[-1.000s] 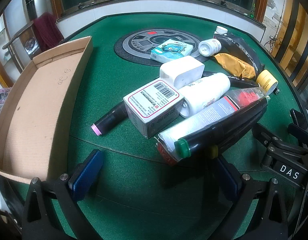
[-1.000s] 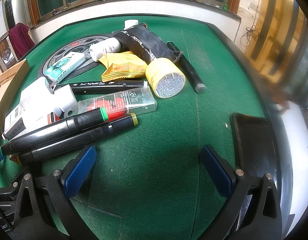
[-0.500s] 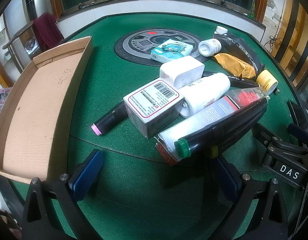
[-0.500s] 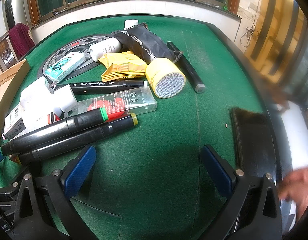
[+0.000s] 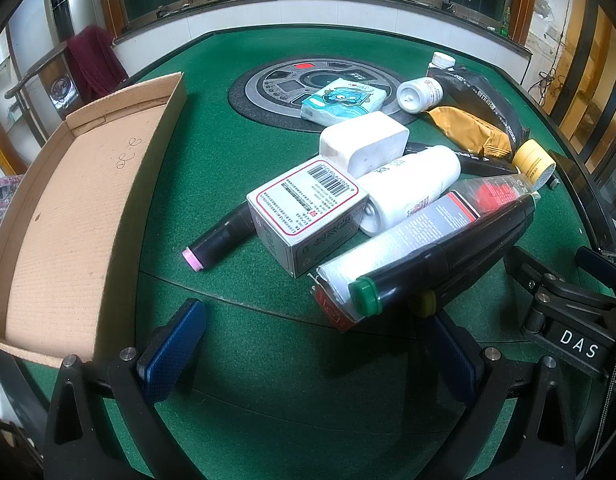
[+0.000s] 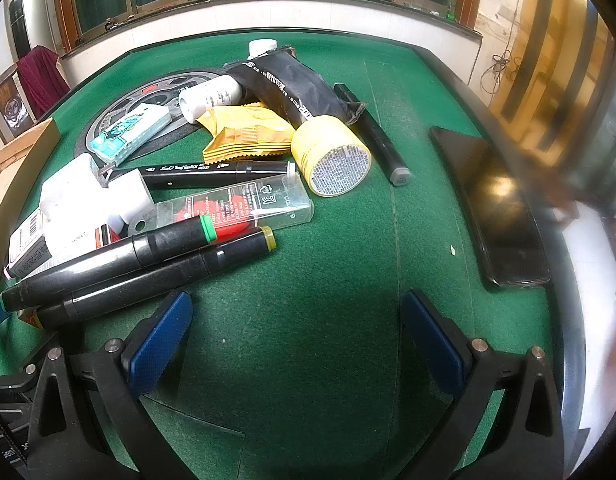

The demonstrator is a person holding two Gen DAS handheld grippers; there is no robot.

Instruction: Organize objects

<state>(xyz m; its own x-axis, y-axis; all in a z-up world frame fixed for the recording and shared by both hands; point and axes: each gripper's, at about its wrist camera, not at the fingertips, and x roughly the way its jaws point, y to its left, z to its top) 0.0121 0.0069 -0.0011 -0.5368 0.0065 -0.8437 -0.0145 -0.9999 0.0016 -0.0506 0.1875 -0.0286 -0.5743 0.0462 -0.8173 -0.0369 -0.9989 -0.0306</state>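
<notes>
I see my left tongs (image 5: pixel 308 344) at the bottom of the left wrist view, spread wide with nothing between the blue pads (image 5: pixel 171 350), low over a green felt tabletop (image 5: pixel 267 380); an empty, shallow cardboard tray (image 5: pixel 75 216) fills the left side of that frame; the clutter sits at centre and right; a white box with a barcode label (image 5: pixel 308 216) lies at the middle, with a black marker with a pink end (image 5: pixel 217 240) sticking out from behind it towards the lower left; a white bottle (image 5: pixel 408 188) lies on its side touching the box, and a white block (image 5: pixel 366 142) sits just above them; a green-capped marker (image 5: pixel 440 256) rests across a clear flat case (image 5: pixel 448 216) towards the right; in the upper part of the frame a blue tissue pack (image 5: pixel 344 100) lies on a round grey disc (image 5: pixel 275 88); in the right wrist view my right tongs (image 6: pixel 295 344) are likewise wide apart and holding nothing, low at the bottom of the frame; the green-capped marker and a yellow-capped marker (image 6: pixel 155 276) lie side by side at lower left; a yellow jar (image 6: pixel 332 156) lies tipped over at centre, beside a yellow snack packet (image 6: pixel 247 132) and a black pouch (image 6: pixel 291 88); a dark phone (image 6: pixel 496 208) lies apart at the right edge.
</notes>
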